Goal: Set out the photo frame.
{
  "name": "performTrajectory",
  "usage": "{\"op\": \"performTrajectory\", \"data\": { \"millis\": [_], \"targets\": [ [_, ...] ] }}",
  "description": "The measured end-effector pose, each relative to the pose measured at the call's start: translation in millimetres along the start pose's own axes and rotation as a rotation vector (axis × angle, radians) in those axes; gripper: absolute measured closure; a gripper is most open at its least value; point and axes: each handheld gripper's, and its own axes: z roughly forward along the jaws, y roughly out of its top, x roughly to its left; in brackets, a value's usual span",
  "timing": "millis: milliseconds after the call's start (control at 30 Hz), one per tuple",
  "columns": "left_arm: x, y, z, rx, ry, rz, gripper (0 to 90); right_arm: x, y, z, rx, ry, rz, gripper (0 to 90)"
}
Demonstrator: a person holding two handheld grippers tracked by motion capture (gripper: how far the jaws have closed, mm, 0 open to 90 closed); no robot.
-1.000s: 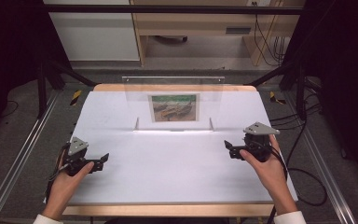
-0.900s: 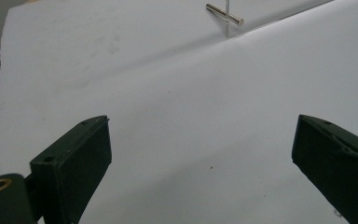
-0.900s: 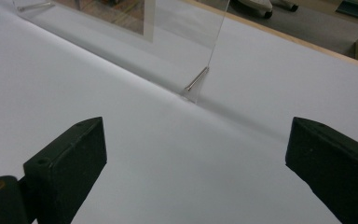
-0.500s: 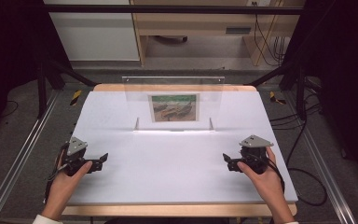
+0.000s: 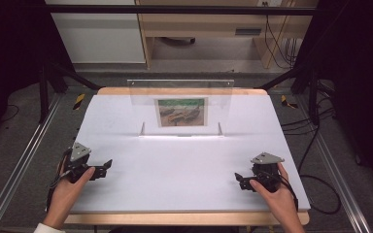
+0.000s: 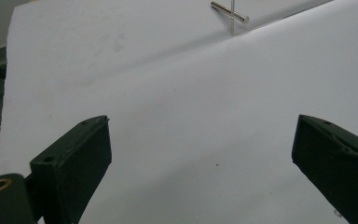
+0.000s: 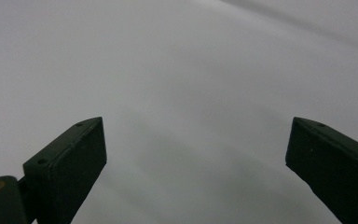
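The left claw point(image 5: 108, 165) rests at the near left of the white paper-covered counter point(image 5: 184, 165) and the right claw point(image 5: 238, 178) at the near right, both with jaws spread wide and holding nothing. The nearest thing is the clear acrylic stand holding a small painted picture point(image 5: 182, 111), upright at the far middle, well apart from both. It is likely light, stiff, slippery and easily tipped, so gripping its side edges would probably be safest.

Even overhead light leaves the white table point(image 5: 184, 160) bright while the surrounding room falls dark — faint glare on the clear panel point(image 5: 179, 92). The right gripper view is smeared with blur; the left gripper view is sharper.
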Motion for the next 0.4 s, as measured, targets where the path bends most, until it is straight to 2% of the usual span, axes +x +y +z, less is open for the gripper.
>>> {"op": "performTrajectory", "data": {
  "millis": [267, 400],
  "targets": [
    [-0.5, 0.4, 0.5, 0.005, 0.001, 0.008, 4.7, 3.2, -9.2, -1.9, 0.052, 0.006, 0.0, 5.6],
    [-2.2, 0.6, 0.8, 0.008, 0.003, 0.017, 4.7, 4.8, -9.5, -0.1, 0.056, 0.005, -0.008, 5.7]
  ]
}}
